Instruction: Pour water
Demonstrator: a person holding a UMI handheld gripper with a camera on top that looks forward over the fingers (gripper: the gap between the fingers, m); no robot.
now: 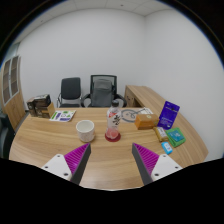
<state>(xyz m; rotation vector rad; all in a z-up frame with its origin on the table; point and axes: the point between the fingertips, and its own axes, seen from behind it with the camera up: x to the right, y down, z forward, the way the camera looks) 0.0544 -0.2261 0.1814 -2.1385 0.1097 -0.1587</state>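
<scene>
My gripper (pixel 112 160) is open and empty, its two magenta pads (pixel 76 157) wide apart above the wooden table (pixel 50 140). Beyond the fingers, a white cup (pixel 86 129) stands on the table, a little left of centre. To its right a small patterned bottle or cup (pixel 113 120) stands on a red dish (pixel 112 134). Nothing is between the fingers.
A purple box (pixel 169 113), a teal packet (pixel 176 135) and other small packets (pixel 147 118) lie to the right. Books (pixel 63 115) and a dark item (pixel 39 103) lie at the far left. Two black office chairs (pixel 102 90) stand behind the table by a white wall.
</scene>
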